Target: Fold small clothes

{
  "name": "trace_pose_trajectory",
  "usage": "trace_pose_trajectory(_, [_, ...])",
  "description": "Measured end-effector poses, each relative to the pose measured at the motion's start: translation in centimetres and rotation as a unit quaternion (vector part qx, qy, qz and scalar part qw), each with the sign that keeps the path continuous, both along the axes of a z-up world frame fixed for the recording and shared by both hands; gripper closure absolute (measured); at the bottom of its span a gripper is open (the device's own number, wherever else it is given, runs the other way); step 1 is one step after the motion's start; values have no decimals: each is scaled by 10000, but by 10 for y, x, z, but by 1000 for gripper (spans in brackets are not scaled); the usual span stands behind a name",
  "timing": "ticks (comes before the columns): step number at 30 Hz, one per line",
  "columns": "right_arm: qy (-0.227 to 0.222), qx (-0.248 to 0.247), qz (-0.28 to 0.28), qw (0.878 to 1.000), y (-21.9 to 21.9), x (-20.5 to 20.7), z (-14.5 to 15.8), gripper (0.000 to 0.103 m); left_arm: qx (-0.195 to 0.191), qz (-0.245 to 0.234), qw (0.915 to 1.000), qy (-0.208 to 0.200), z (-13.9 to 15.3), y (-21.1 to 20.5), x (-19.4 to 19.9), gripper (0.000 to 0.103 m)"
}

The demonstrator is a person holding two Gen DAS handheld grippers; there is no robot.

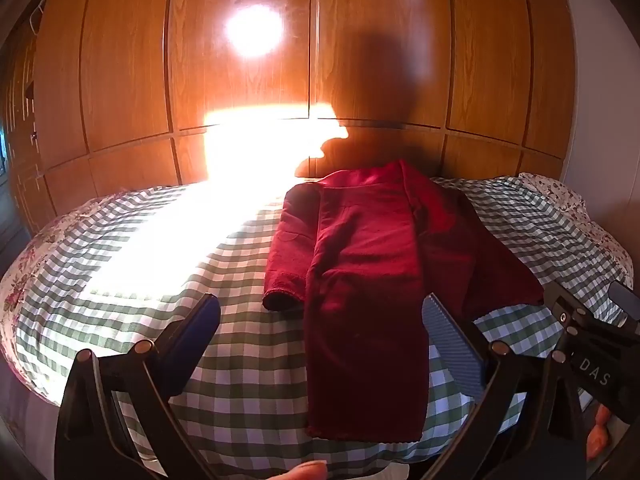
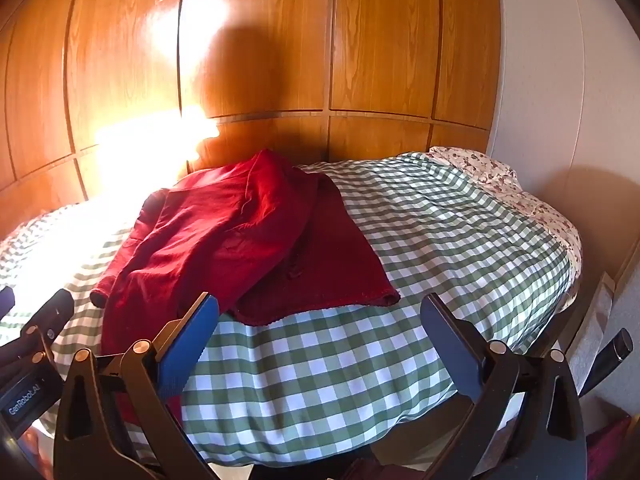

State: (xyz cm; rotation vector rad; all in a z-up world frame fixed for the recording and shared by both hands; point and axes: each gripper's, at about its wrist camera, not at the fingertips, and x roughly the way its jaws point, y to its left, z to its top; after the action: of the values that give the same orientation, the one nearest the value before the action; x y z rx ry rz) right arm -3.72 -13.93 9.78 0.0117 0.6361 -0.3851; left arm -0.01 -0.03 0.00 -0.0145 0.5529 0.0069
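Observation:
A dark red long-sleeved top (image 1: 360,264) lies on the checked bed cover (image 1: 240,380), partly folded. A long panel of it runs toward the near bed edge, and a sleeve with its cuff (image 1: 280,300) lies at its left. My left gripper (image 1: 320,312) hovers open over the near end of that panel, with no cloth between its pads. In the right wrist view the top (image 2: 240,240) sits left of centre, its hem (image 2: 320,308) facing me. My right gripper (image 2: 320,314) stands open just in front of that hem, over bare cover. Each gripper shows at the edge of the other's view.
Wooden wardrobe panels (image 1: 380,60) rise right behind the bed, with a glaring sun patch (image 1: 248,148) on the wood and the cover. A floral sheet (image 2: 500,184) edges the bed. At the right stands a white wall (image 2: 560,100). A fingertip (image 1: 308,470) shows at the bottom.

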Motion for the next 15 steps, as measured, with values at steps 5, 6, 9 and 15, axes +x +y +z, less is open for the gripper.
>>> trace_pose_trajectory(5, [0,1,-12,10000,-1,-2,-4,3,16,50,10000,-27,1,1,-2,2])
trace_pose_trajectory(6, [-1,2,-13,10000,-1,-3,-5,3,10,53,10000,-21,0,0,0,2])
trace_pose_trajectory(9, [1,5,-14,10000,-2,-3,-5,3,2,34,10000,-13,-4,-1,-3,2])
trace_pose_trajectory(15, [4,10,-3,10000,-2,-2,-5,3,64,-37,10000,32,-3,-1,-1,2])
